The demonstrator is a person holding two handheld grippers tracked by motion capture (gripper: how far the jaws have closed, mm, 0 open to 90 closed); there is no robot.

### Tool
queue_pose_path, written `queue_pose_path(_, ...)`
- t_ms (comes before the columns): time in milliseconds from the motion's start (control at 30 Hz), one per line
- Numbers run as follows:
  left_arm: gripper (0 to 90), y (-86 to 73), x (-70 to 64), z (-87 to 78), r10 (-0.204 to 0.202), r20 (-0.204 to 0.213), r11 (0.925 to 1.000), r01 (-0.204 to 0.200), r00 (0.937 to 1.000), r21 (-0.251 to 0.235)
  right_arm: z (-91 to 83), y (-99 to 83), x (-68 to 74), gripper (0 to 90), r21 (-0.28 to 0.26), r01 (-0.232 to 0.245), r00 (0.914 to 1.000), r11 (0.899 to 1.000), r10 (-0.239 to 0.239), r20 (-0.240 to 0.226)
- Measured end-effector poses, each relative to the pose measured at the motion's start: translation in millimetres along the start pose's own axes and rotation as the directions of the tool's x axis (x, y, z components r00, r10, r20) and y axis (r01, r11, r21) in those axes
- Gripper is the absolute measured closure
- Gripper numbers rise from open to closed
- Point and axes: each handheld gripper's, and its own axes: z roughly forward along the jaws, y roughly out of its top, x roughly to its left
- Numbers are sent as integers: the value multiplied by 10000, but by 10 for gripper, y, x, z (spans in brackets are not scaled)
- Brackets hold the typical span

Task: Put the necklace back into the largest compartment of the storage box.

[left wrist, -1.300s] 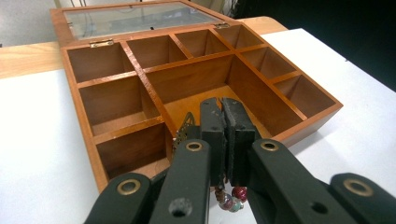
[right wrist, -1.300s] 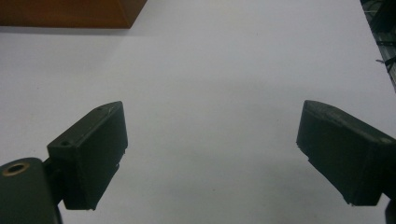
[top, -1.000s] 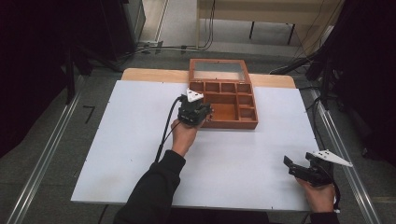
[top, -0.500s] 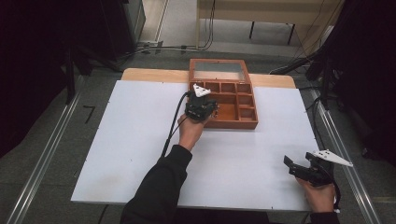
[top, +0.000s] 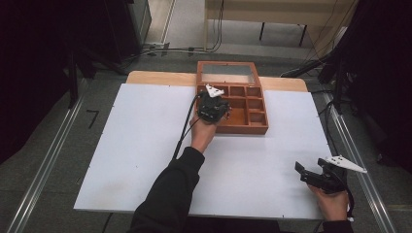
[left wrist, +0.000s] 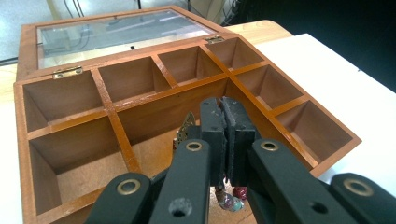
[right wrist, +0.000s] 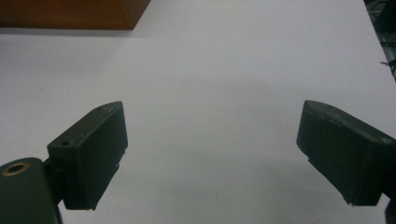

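From the high view, the left gripper [top: 212,108] hangs over the wooden box [top: 255,120] on the white table [top: 136,145]. The left gripper view shows its jaws pinching what looks like a beaded trinket [left wrist: 229,200] above the large front compartment. The right gripper [right wrist: 212,154] hovers with its jaws spread wide over bare tabletop.

Grey floor [top: 43,145] w/ metal rails [top: 46,167]; dark curtains [top: 384,63] both sides; wooden table [top: 272,12] behind.

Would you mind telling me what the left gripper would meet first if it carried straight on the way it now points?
Probably the wooden divider just beyond its closed jaws. The left gripper, pinching a small beaded trinket, points into the wooden box; depth is hard to judge, so it could pass just over that wall.
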Motion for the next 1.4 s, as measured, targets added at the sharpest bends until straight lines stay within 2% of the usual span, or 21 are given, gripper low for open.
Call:
queue_pose_path(700, 887, -65, 71, 237, -193, -125, 9996, 196, 9997, 204, 5, 4, -9, 69, 2, 19, 10000, 10000, -19, -26)
queue_pose_path(1133, 882, -99, 82, 301, -162, -193, 9995, 167, 9997, 270, 8, 5, -9, 70, 6, 35, 10000, 10000, -35, -23)
queue_pose_path(1200, 838, -103, 87, 307, -193, 5, 9996, 193, 9998, 211, 9, 4, -8, 69, 3, 48, 10000, 10000, -48, -32)
queue_pose_path(1233, 738, -103, 87, 306, -213, 68, 9996, 212, 9997, 204, 9, 5, -7, 69, 4, 43, 10000, 10000, -43, -31)
queue_pose_path(1333, 719, -99, 77, 286, -98, 76, 9998, 97, 9999, 189, 10, 5, -6, 69, 0, 42, 10000, 10000, -42, -32)
queue_pose_path(1400, 667, -91, 74, 268, -81, 148, 9998, 79, 9999, 159, 11, 5, -5, 69, 16, 32, 10000, 10000, -32, -34)
